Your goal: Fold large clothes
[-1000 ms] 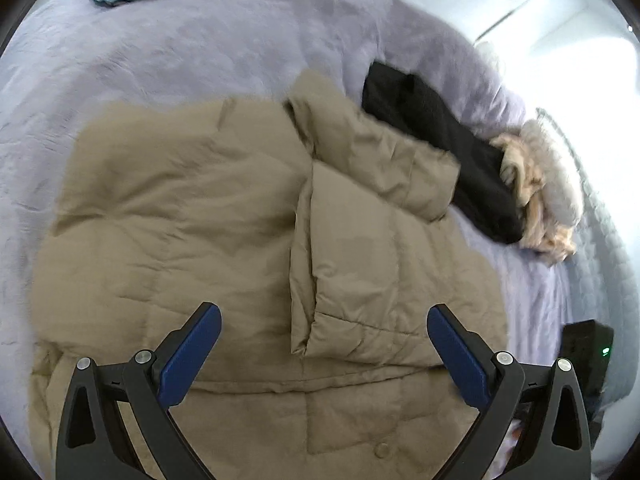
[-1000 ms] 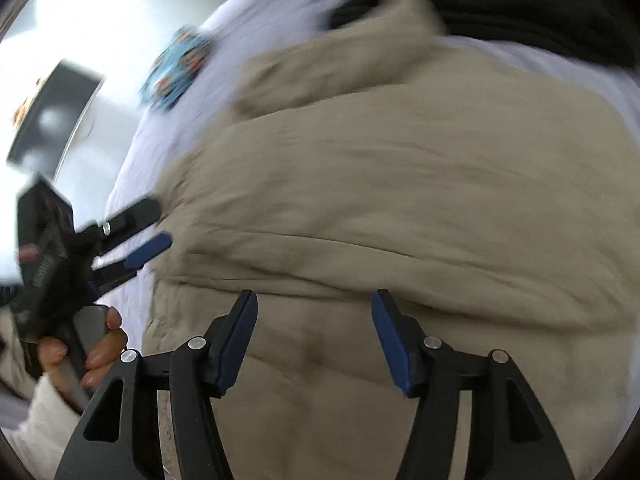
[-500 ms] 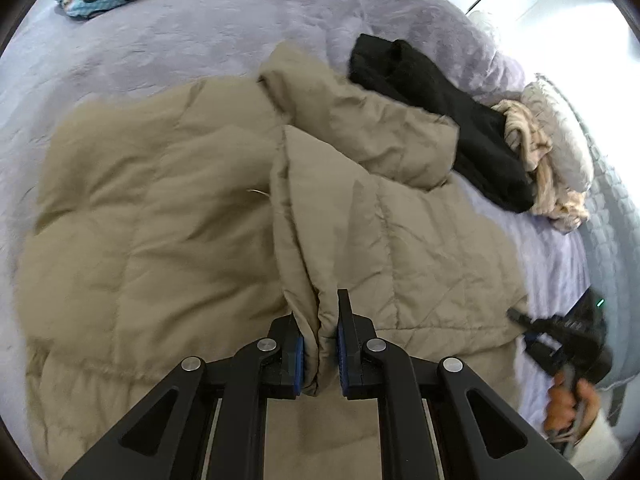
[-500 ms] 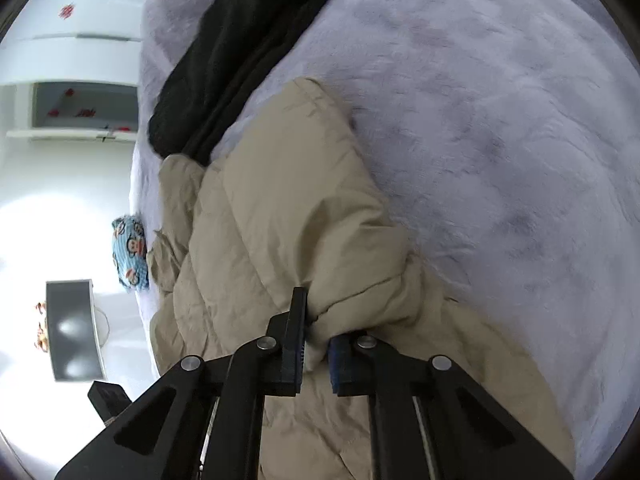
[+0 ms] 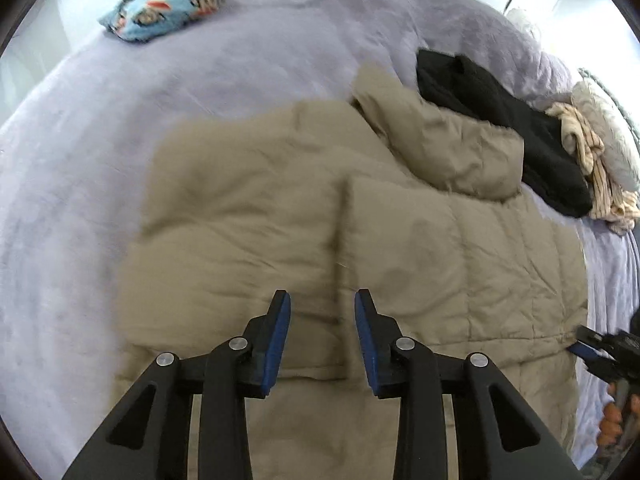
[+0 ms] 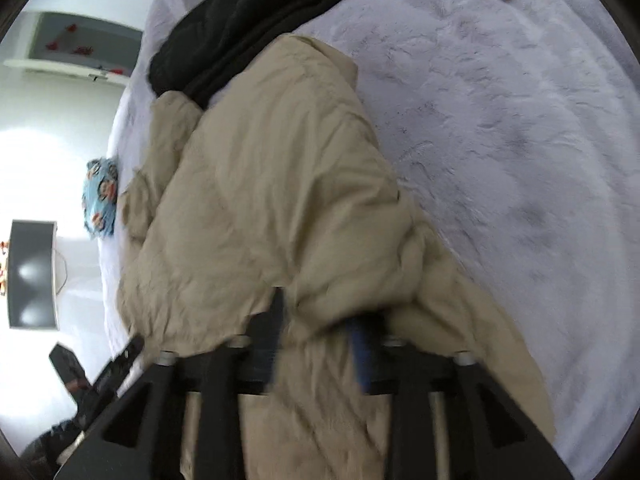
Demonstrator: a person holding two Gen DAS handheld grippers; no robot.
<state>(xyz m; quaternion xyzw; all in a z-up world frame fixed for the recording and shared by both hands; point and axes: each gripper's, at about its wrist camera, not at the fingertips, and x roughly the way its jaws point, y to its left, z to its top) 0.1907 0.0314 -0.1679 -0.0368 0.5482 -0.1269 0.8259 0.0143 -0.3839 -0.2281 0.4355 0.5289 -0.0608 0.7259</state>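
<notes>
A large beige quilted jacket lies spread on the lavender bed, one panel folded over its middle. My left gripper hangs just above the fold's edge, jaws open and empty. In the right wrist view the jacket bulges over my right gripper. Its jaws stand parted with jacket fabric lying between and over the blue pads. The view is blurred. The right gripper also shows at the left wrist view's right edge.
A black garment lies beyond the jacket, touching its sleeve, with cream clothes and a grey pillow behind. A blue monkey-print cloth sits far left. Bare lavender bedspread lies right of the jacket.
Both grippers were shut on jacket folds half a second ago. The left one has opened and drawn back from the fold. The right one's jaws have parted, with fabric still between them.
</notes>
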